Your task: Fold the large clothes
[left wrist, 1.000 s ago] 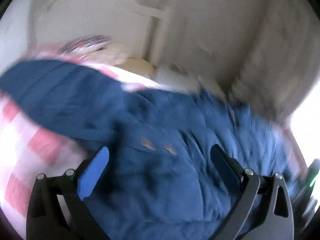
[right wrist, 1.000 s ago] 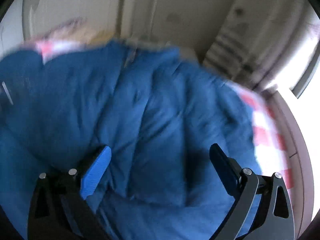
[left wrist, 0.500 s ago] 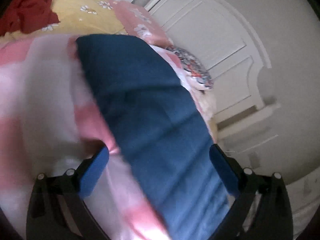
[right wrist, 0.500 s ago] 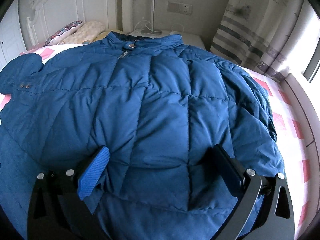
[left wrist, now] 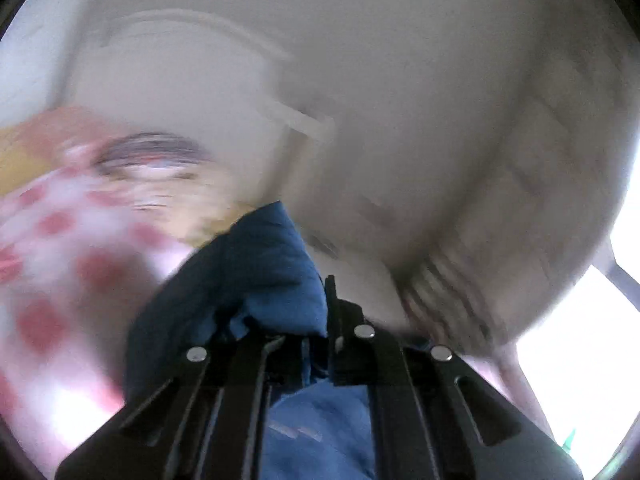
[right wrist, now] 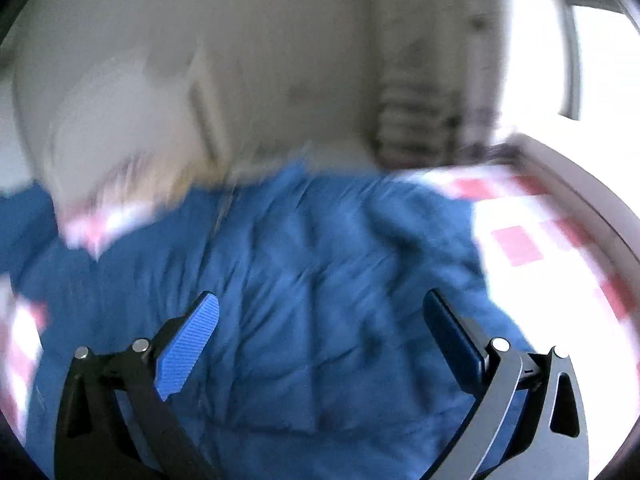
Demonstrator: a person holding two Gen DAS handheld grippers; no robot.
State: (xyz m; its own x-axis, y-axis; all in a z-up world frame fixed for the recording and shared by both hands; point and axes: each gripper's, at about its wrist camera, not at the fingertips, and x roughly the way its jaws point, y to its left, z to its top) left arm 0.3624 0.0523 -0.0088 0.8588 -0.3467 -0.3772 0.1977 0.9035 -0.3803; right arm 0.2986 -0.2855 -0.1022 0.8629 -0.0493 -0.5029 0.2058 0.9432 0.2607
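left gripper (left wrist: 320, 320) jaws just clamped on blue jacket (left wrist: 256, 272); rt gripper (right wrist: 320, 332) spread.

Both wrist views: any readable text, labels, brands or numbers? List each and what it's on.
None readable in either view; both are motion-blurred.
Blue jacket: no label or print shows.
Checked bedsheet: pattern only, no text.
Patterned pillow: too blurred to tell if it carries any writing.
Left gripper, shut on a fold of the jacket, and right gripper, open: no markings visible.
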